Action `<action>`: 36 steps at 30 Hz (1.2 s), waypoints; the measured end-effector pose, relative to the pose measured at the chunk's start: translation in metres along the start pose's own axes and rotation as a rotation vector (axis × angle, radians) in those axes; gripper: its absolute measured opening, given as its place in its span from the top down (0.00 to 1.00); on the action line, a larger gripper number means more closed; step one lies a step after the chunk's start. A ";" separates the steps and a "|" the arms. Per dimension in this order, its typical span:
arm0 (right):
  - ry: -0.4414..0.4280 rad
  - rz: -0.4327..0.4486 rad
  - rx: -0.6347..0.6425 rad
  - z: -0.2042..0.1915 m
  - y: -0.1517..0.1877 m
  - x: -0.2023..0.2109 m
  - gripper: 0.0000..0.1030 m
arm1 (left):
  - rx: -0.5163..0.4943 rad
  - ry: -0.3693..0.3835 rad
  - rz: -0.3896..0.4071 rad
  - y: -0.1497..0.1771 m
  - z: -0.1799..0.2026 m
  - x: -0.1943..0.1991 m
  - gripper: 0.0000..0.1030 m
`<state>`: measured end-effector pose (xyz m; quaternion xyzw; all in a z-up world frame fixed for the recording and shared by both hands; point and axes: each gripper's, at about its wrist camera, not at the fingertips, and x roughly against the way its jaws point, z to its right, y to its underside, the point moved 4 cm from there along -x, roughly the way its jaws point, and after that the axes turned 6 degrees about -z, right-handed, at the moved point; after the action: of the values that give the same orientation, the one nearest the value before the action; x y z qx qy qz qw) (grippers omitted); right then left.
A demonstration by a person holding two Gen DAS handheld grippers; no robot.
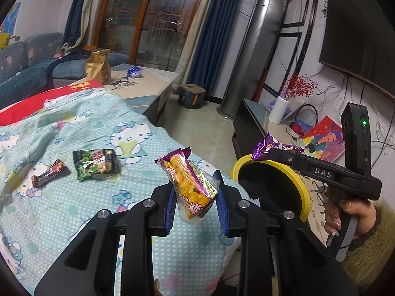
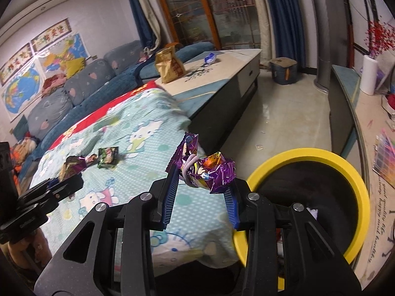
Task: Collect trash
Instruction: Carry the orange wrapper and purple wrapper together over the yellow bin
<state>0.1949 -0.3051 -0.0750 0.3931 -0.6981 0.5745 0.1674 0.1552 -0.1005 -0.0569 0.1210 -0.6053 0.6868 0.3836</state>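
Note:
My left gripper point(image 1: 196, 197) is shut on a yellow-and-purple snack packet point(image 1: 190, 185), held above the Hello Kitty cloth near its right edge. My right gripper point(image 2: 201, 194) is shut on a crumpled purple wrapper point(image 2: 207, 170), just left of the yellow-rimmed black bin point(image 2: 355, 172). In the left wrist view the right gripper point(image 1: 264, 151) holds the purple wrapper point(image 1: 267, 145) over the bin's far rim point(image 1: 302, 185). A green packet point(image 1: 96, 164) and a brown bar wrapper point(image 1: 48, 172) lie on the cloth to the left.
A coffee table point(image 2: 222, 74) beyond the cloth carries a gold paper bag point(image 2: 169, 65) and a blue wrapper point(image 2: 211, 58). A sofa point(image 2: 81, 83) runs along the left. A TV cabinet point(image 2: 345, 103) with a paper roll point(image 2: 369, 74) stands right, across open floor.

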 end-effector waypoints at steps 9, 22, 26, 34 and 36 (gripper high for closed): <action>0.050 0.009 -0.065 0.033 0.004 0.009 0.72 | -0.054 0.028 -0.013 -0.002 0.025 -0.012 0.74; 0.124 0.013 -0.147 0.075 0.015 0.017 0.72 | -0.138 0.073 -0.032 -0.002 0.064 -0.029 0.74; 0.149 0.009 -0.178 0.092 0.022 0.019 0.72 | -0.169 0.088 -0.037 -0.002 0.079 -0.035 0.74; 0.190 0.004 -0.239 0.119 0.032 0.026 0.72 | -0.226 0.120 -0.047 -0.001 0.105 -0.045 0.74; 0.199 0.000 -0.256 0.126 0.034 0.026 0.72 | -0.241 0.128 -0.051 0.000 0.111 -0.049 0.74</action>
<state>0.1807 -0.4313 -0.1156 0.3096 -0.7457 0.5170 0.2842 0.1552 -0.2220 -0.0609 0.0454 -0.6546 0.6054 0.4505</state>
